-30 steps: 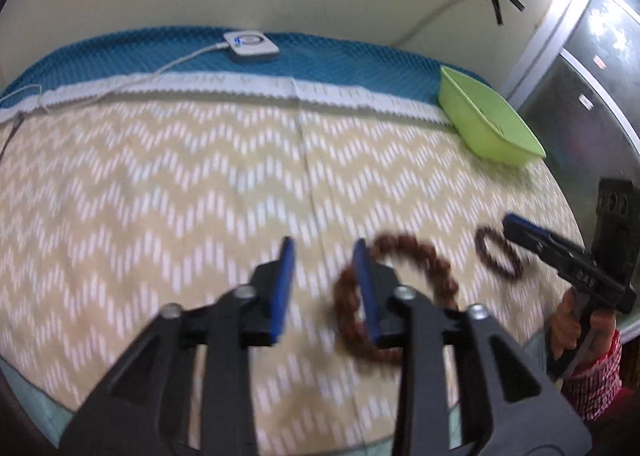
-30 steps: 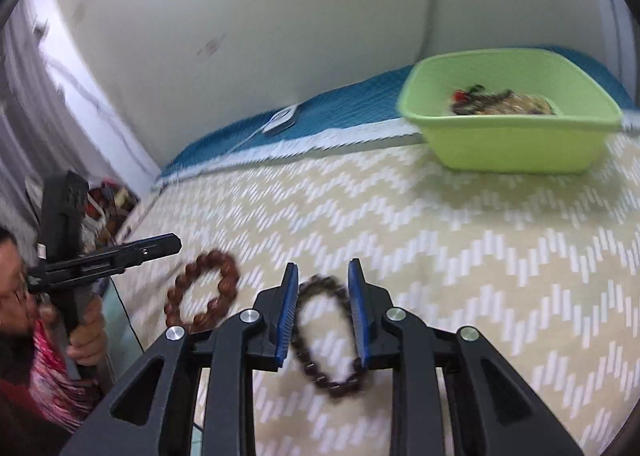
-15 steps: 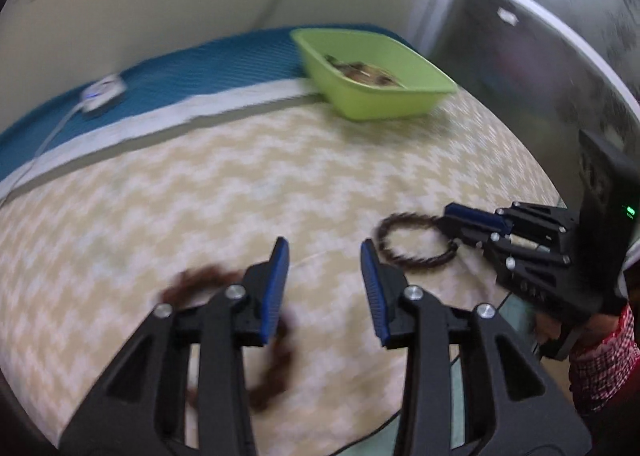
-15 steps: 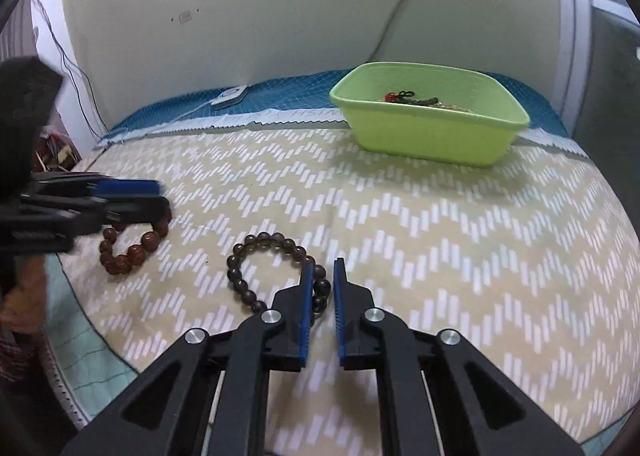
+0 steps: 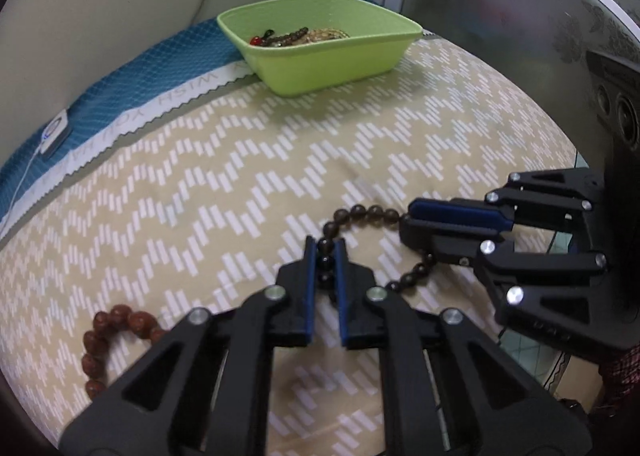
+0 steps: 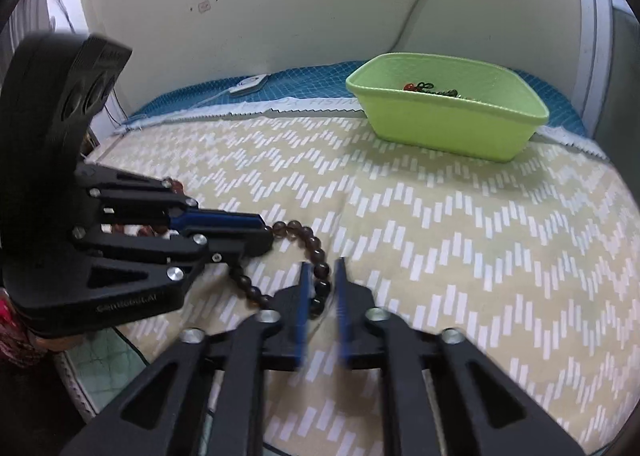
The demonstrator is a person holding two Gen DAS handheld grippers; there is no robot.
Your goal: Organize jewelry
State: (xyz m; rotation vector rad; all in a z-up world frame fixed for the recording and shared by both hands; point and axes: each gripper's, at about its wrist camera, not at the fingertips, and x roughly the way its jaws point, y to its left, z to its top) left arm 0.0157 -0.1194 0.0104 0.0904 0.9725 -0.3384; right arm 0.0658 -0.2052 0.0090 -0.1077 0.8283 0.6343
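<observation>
Your left hand-held gripper swung off the reddish-brown wooden bead bracelet and was closing on the dark round-bead bracelet, beads between its pads. Right hand-held gripper was clamped on the same bracelet's opposite side. It lay on the chevron-patterned bed cover, well short of the lime-green plastic tub.

We see our right gripper clamped on the dark bead bracelet near the front edge of the zigzag mat, our left gripper closing on its other side, and the green basin at the far right corner.
</observation>
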